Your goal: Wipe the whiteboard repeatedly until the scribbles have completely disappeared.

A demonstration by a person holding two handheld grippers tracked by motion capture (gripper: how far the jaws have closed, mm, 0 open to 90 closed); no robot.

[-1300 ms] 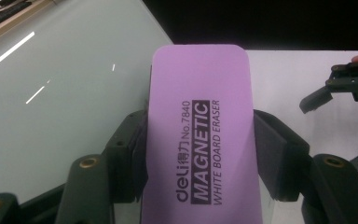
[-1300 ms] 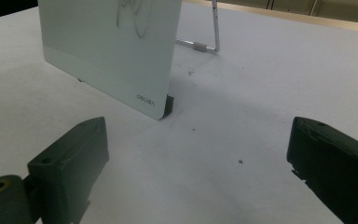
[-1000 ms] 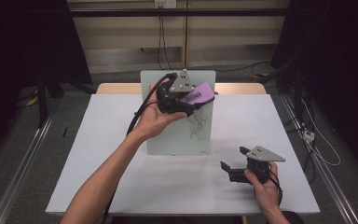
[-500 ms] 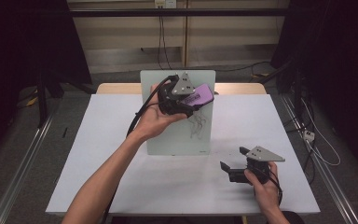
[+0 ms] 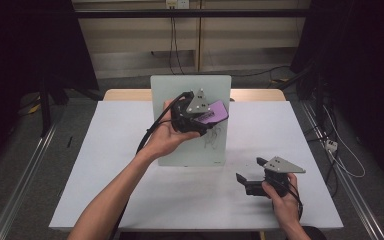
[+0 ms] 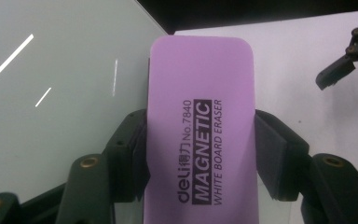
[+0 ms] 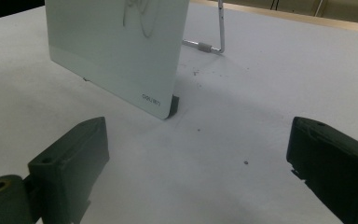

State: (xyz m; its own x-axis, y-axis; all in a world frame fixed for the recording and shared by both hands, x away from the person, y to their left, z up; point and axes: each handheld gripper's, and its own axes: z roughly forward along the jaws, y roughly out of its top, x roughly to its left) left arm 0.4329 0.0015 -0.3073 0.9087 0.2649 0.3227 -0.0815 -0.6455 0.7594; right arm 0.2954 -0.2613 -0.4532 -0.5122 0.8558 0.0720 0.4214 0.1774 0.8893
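Whiteboard [image 5: 190, 145] upright at centre of tabletop [image 5: 105, 150]; scribble [image 5: 214, 139] on right half, just below eraser [image 5: 214, 112]. Eraser clenched crosswise in left tool [image 5: 207, 117], long axis along jaws, against board. Right tool [image 5: 250, 172] released, resting well apart.

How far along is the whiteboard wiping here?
Done: the left gripper is shut on the purple eraser and has it up at the whiteboard. In hand: the eraser sits at the scribble. Left: dark marks below it are not yet wiped. The right gripper rests open on the table.
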